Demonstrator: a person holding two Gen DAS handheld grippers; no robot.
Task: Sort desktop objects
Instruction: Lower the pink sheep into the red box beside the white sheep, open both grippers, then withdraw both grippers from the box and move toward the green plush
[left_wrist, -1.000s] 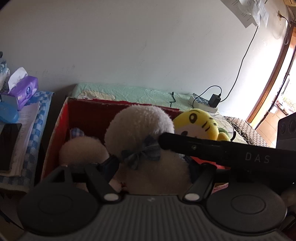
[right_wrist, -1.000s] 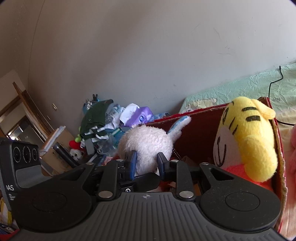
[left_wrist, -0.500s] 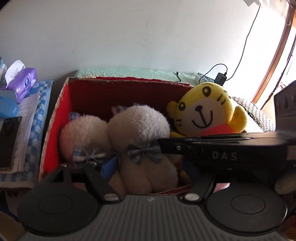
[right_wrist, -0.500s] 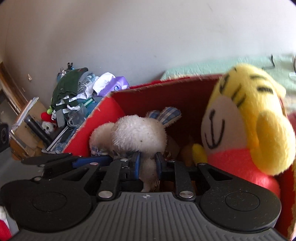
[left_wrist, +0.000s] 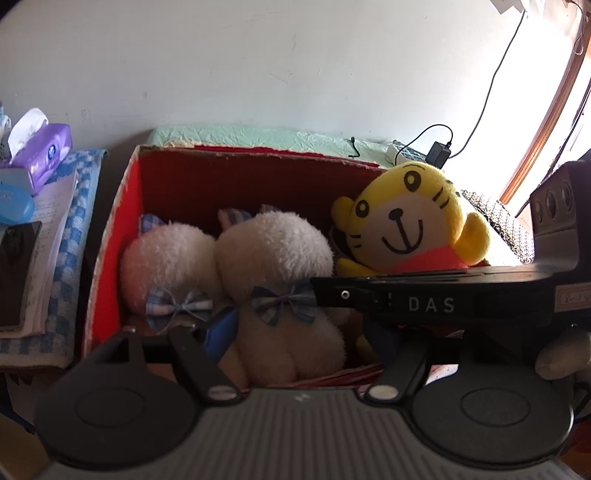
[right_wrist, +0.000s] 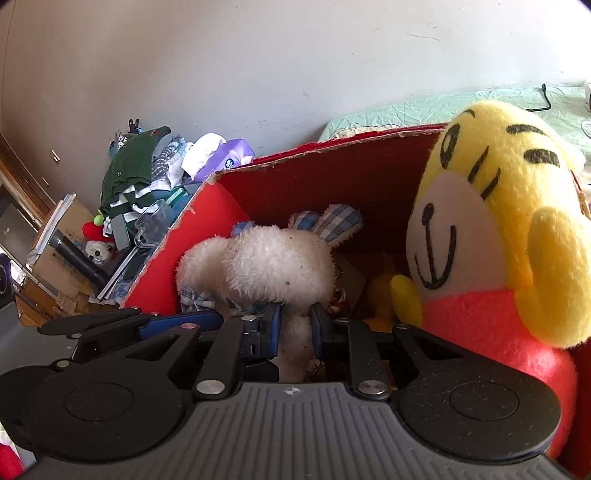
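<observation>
A red cardboard box holds two white plush bunnies with blue checked bows and a yellow tiger plush. My right gripper is shut on the lower body of the nearer bunny, low inside the box. The other bunny leans against it on the left. My left gripper stands open, its fingers on either side of the held bunny. The right gripper's black housing marked DAS crosses in front and hides the left gripper's right finger. The tiger sits at the box's right end.
Left of the box lie a purple tissue box and a dark phone on papers over a blue checked cloth. A power strip with a charger lies behind on a green cover. A heap of clothes is piled further left.
Both grippers have come down over the box. The held bunny has dropped from above the rim to inside, beside the other bunny. The tiger now shows in full.
</observation>
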